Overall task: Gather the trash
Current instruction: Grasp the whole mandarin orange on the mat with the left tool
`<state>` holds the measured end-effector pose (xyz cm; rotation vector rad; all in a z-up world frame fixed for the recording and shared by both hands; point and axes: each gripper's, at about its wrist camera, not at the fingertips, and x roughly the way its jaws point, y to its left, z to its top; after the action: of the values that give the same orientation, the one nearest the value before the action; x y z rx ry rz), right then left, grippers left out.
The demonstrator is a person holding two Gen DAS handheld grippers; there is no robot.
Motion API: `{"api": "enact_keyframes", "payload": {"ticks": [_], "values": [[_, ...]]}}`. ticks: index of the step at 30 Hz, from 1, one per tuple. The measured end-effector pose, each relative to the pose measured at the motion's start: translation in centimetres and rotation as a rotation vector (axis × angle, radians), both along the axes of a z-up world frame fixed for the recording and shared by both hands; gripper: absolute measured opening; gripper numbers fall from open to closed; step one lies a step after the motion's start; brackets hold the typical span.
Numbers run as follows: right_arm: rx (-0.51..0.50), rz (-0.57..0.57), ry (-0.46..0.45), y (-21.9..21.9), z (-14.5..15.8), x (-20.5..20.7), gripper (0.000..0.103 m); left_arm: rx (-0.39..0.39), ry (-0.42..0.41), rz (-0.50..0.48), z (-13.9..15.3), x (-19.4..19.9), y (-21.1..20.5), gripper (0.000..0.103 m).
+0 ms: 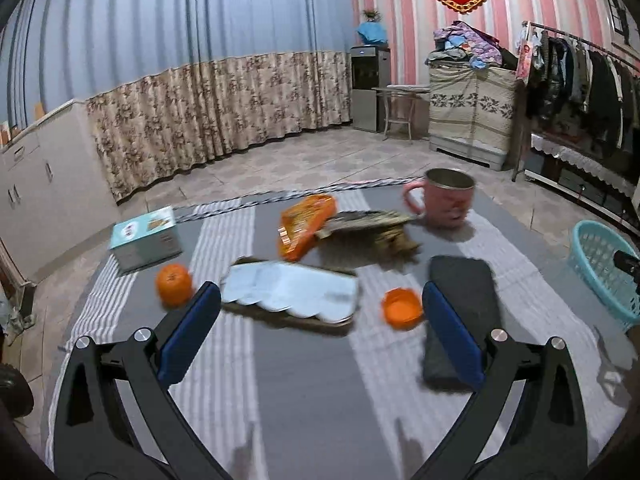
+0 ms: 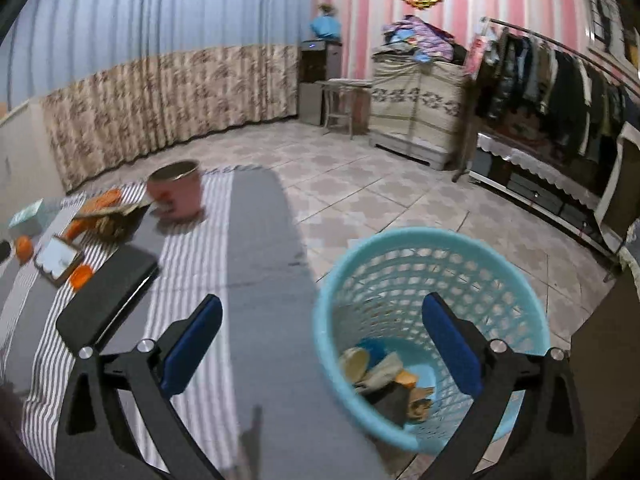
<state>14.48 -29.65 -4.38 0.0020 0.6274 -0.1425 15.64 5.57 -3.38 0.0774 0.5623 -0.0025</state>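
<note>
In the left wrist view my left gripper point(image 1: 322, 300) is open and empty above the table. Ahead of it lie a light blue wrapper on a dark tray point(image 1: 290, 292), an orange snack packet point(image 1: 306, 226) and a brown crumpled wrapper point(image 1: 372, 230). A whole orange point(image 1: 173, 284) and an orange piece point(image 1: 402, 308) flank the tray. In the right wrist view my right gripper point(image 2: 322, 314) is open and empty, held over the table's right edge and the blue mesh basket point(image 2: 432, 264) on the floor. The basket holds several scraps of trash point(image 2: 384, 376).
A pink mug point(image 1: 446, 200), a small teal box point(image 1: 146, 238) and a black flat case point(image 1: 464, 312) sit on the striped tablecloth point(image 1: 224, 360). Beyond are tiled floor, curtains, a covered cabinet and a clothes rack point(image 2: 560, 80).
</note>
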Motion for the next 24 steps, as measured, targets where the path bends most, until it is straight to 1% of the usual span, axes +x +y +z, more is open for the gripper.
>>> {"api": "enact_keyframes", "payload": {"ticks": [1, 3, 6, 10, 14, 17, 20, 24], "values": [[-0.015, 0.004, 0.004, 1.2, -0.3, 0.1, 0.098, 0.004, 0.002, 0.006, -0.2, -0.1, 1.2, 0.097], [-0.014, 0.007, -0.001, 2.6, -0.8, 0.2, 0.098, 0.014, 0.036, 0.01, -0.6, 0.2, 2.7, 0.097], [0.006, 0.027, 0.007, 4.9, -1.3, 0.6, 0.098, -0.02, 0.086, 0.016, -1.2, 0.9, 5.5, 0.097], [0.011, 0.052, 0.02, 7.6, -1.7, 1.1, 0.098, -0.015, 0.087, 0.073, -1.9, 1.8, 8.8, 0.097], [0.016, 0.09, 0.07, 9.7, -2.2, 1.9, 0.098, -0.076, 0.151, 0.114, -3.4, 4.2, 12.6, 0.097], [0.034, 0.092, 0.077, 10.6, -2.2, 2.3, 0.098, -0.072, 0.149, 0.153, -4.0, 5.6, 14.0, 0.097], [0.042, 0.086, 0.082, 11.3, -2.2, 2.9, 0.098, -0.091, 0.152, 0.166, -4.4, 7.0, 15.1, 0.097], [0.027, 0.108, 0.093, 13.2, -2.6, 3.8, 0.098, -0.074, 0.152, 0.188, -4.8, 8.8, 15.5, 0.097]]}}
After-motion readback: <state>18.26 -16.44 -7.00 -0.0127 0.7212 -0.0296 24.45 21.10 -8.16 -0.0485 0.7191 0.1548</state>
